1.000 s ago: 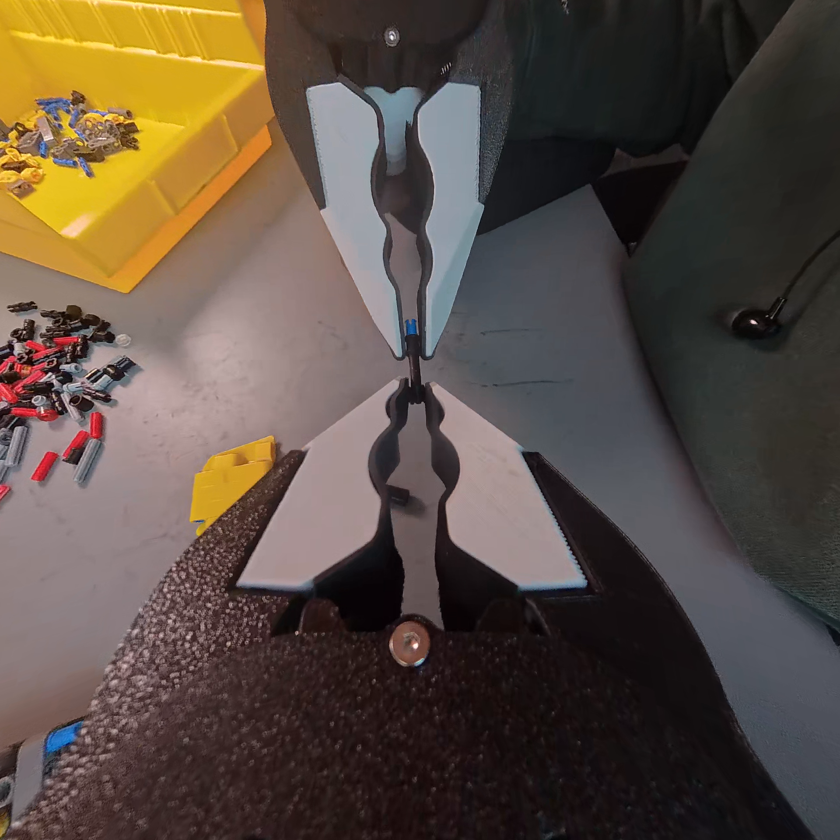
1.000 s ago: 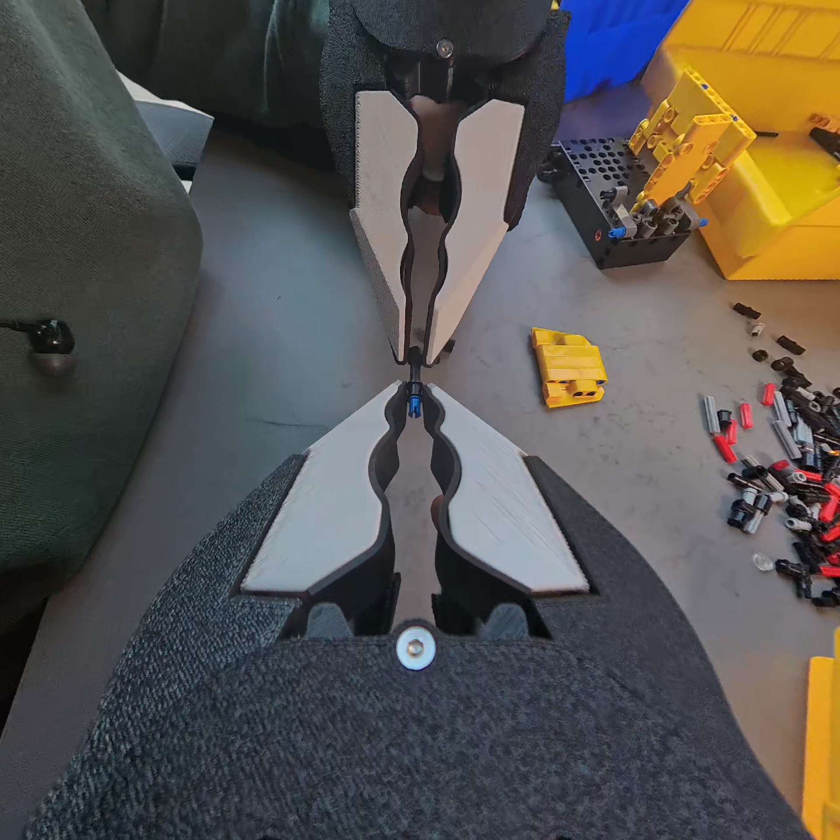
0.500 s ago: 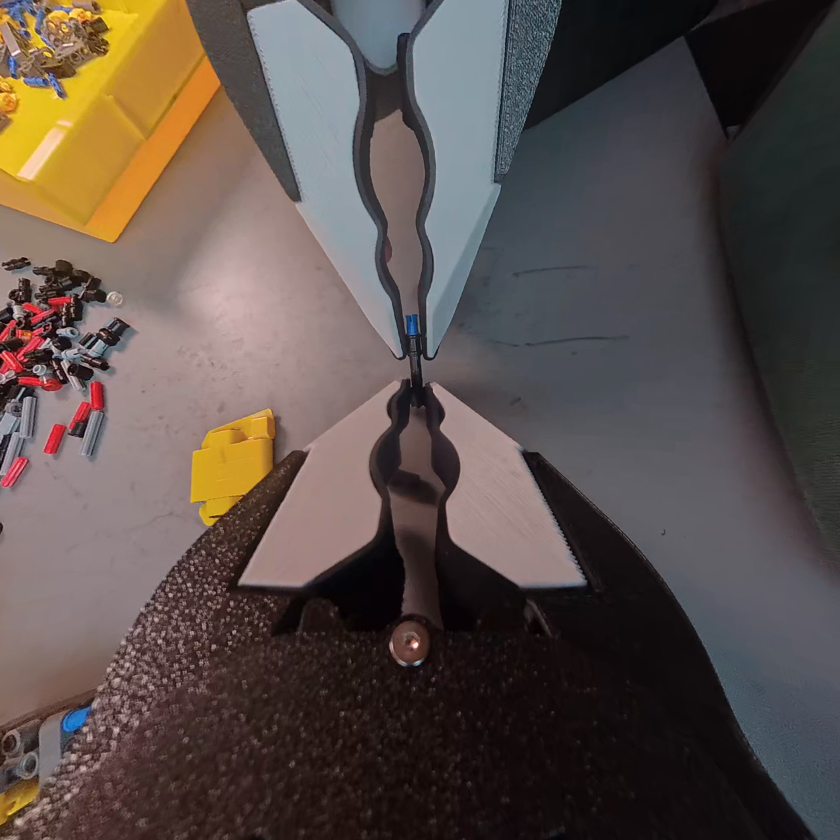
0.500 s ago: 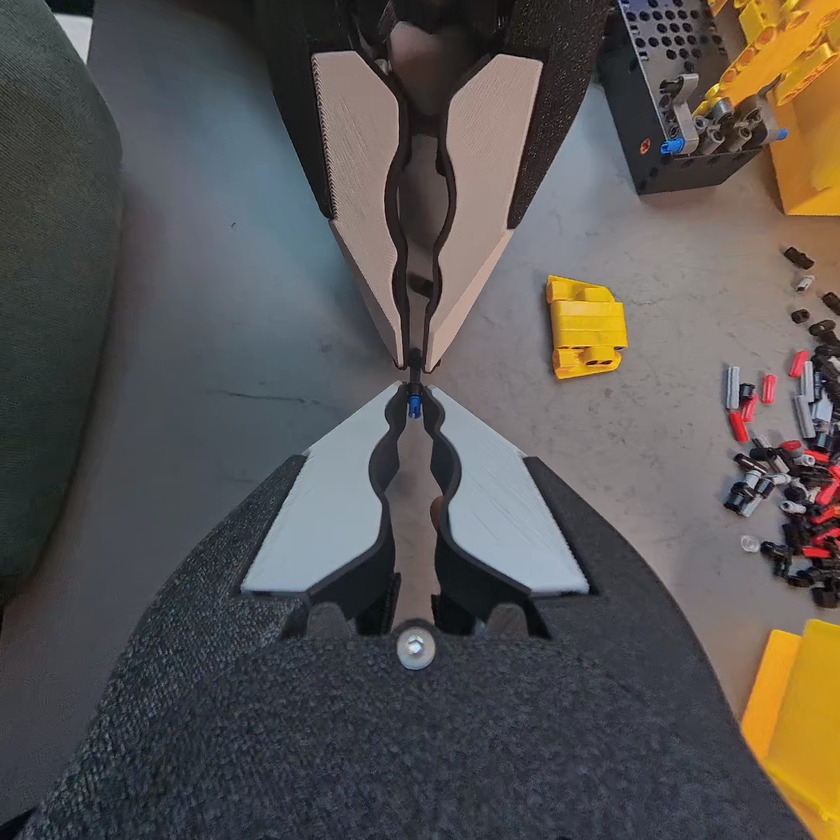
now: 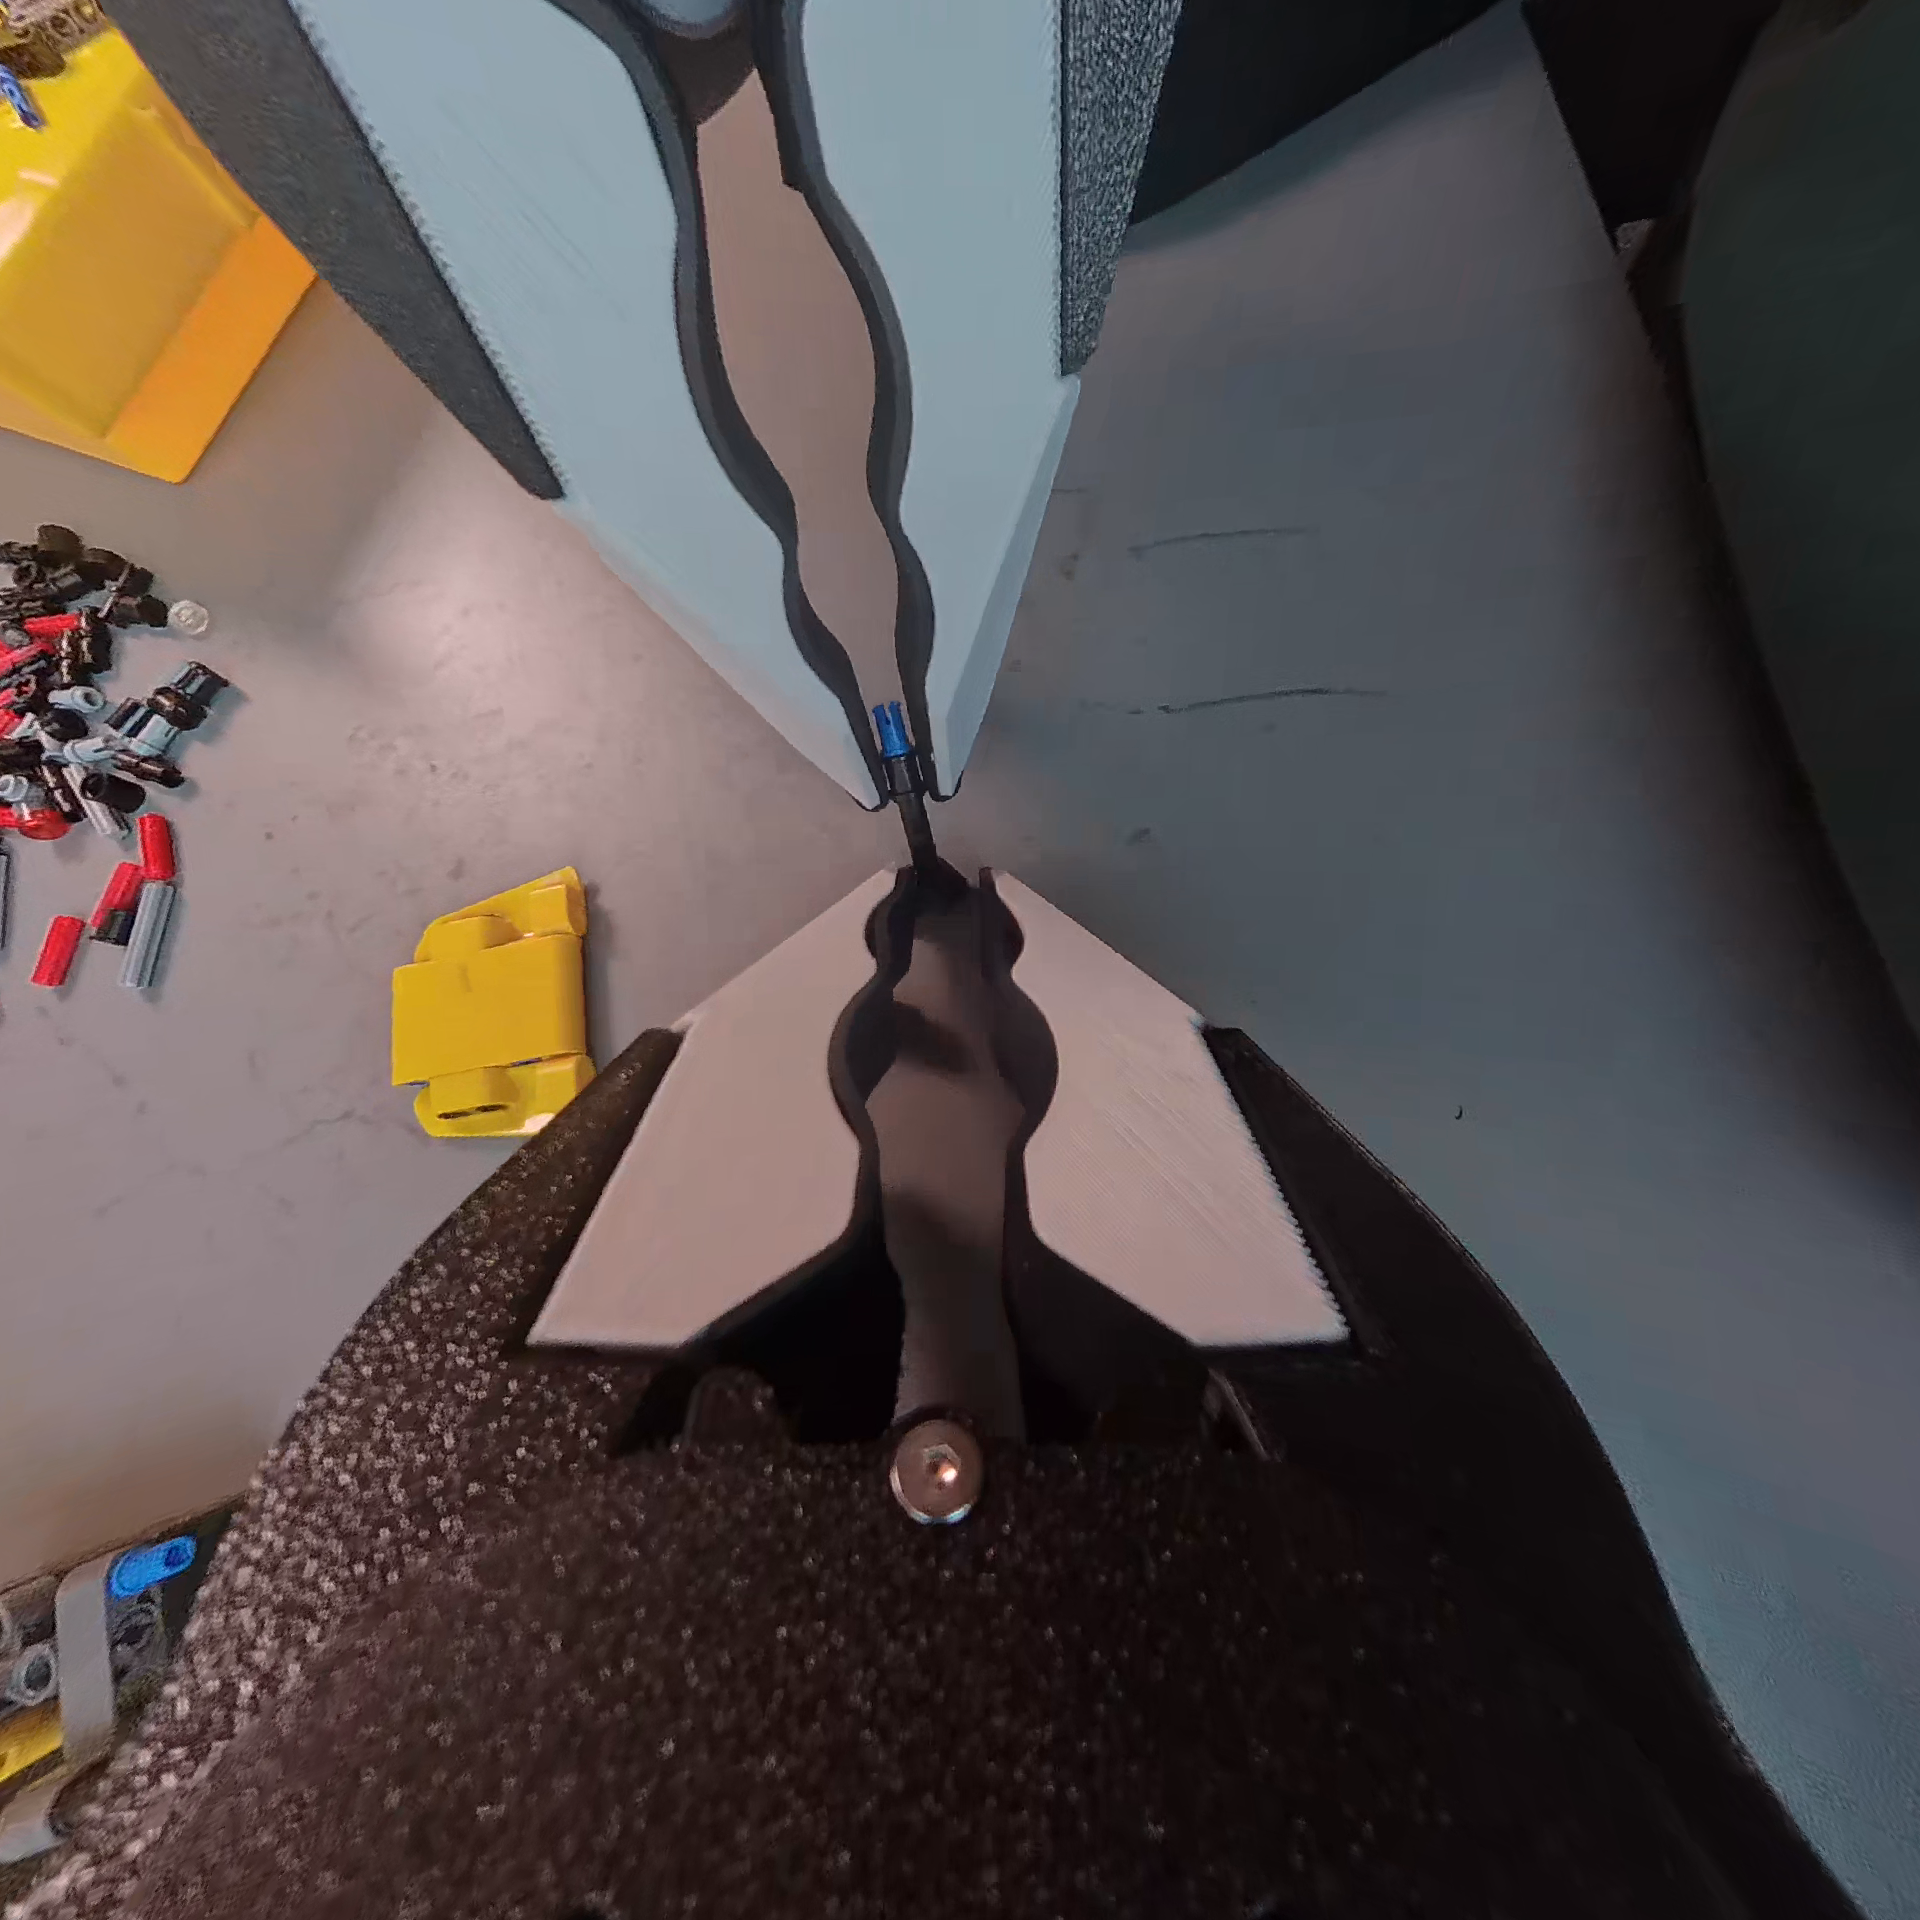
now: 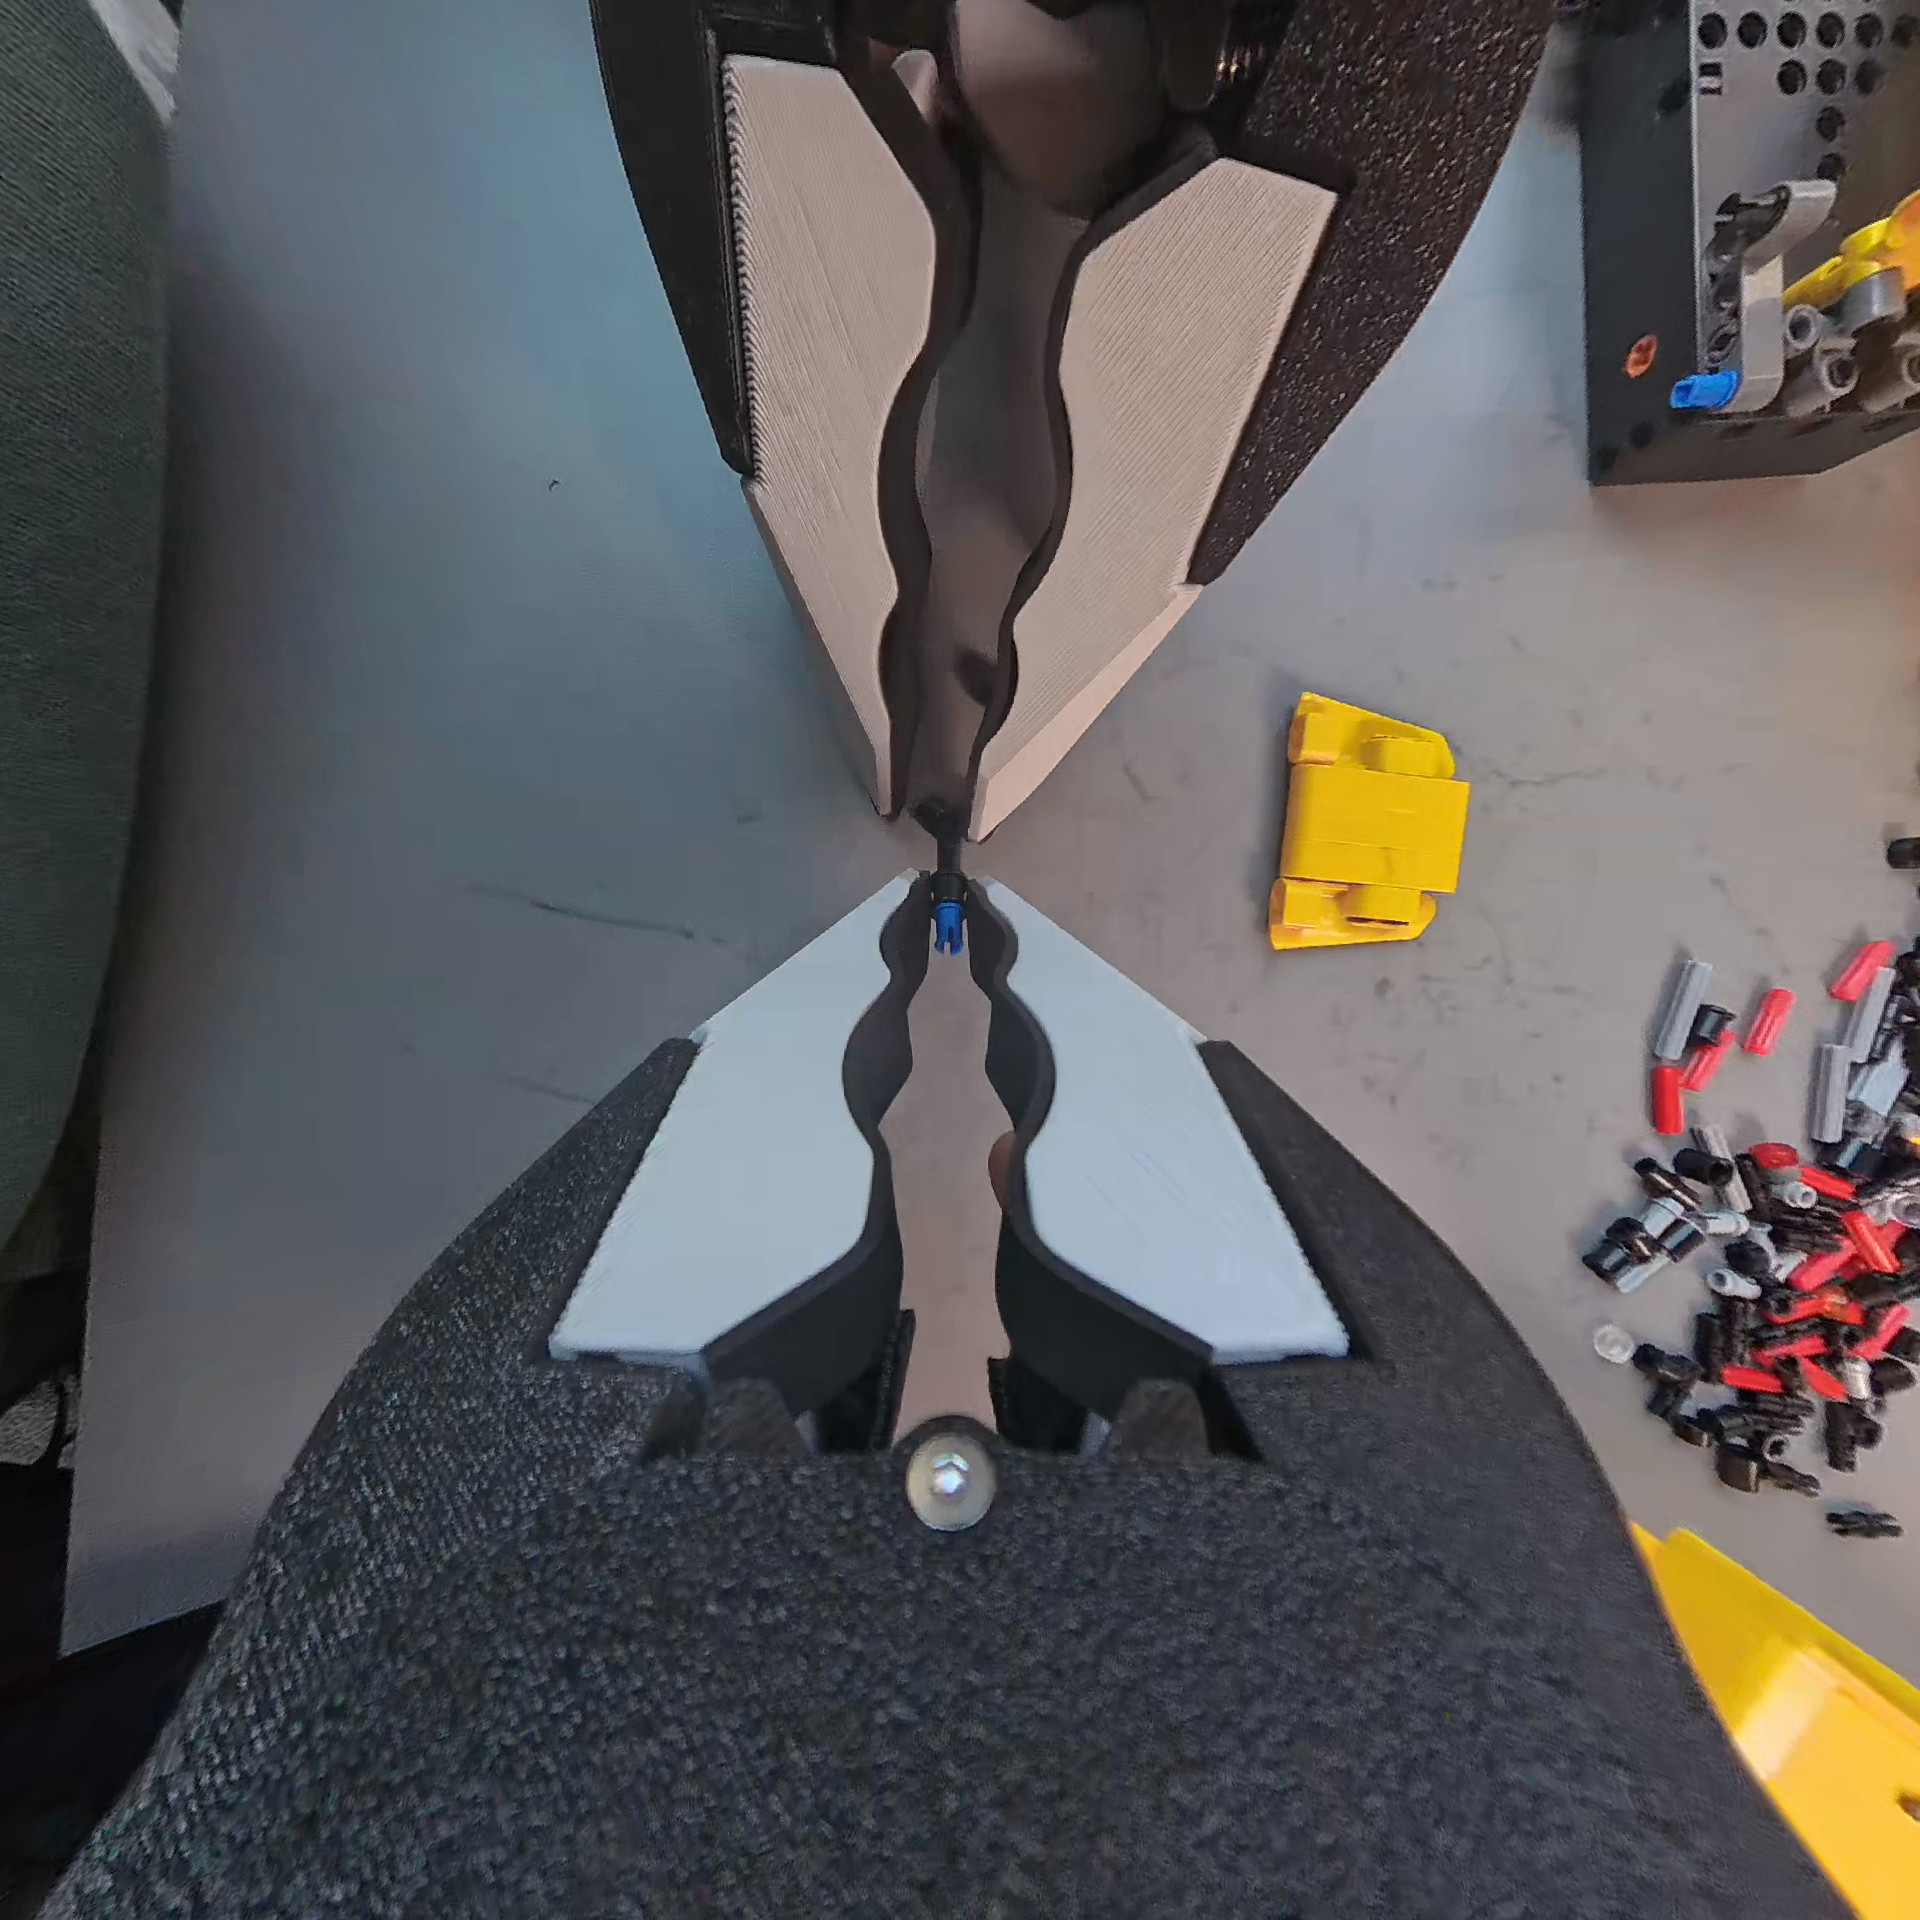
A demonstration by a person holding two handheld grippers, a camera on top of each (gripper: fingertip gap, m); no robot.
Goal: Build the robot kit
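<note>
Gripping one blue-black pin [image 6: 947, 906] tip to tip, left gripper [image 5: 940, 878], right gripper [image 6: 943, 881], perforated black block [image 6: 1756, 260] only rightward

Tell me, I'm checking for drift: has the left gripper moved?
Yes: the left gripper dropped closer to the table; the yellow block looks larger.

Two claws are meeting tip to tip above the desk [image 6: 416, 727], the left claw [image 5: 940, 883] and right claw [image 6: 943, 883] sharing a small pin [image 6: 945, 914] between them. A blocky piece [image 6: 1366, 821] is lying right of the tips, loose pins [image 6: 1787, 1278] farther right, a perforated box [image 6: 1745, 312] behind.
</note>
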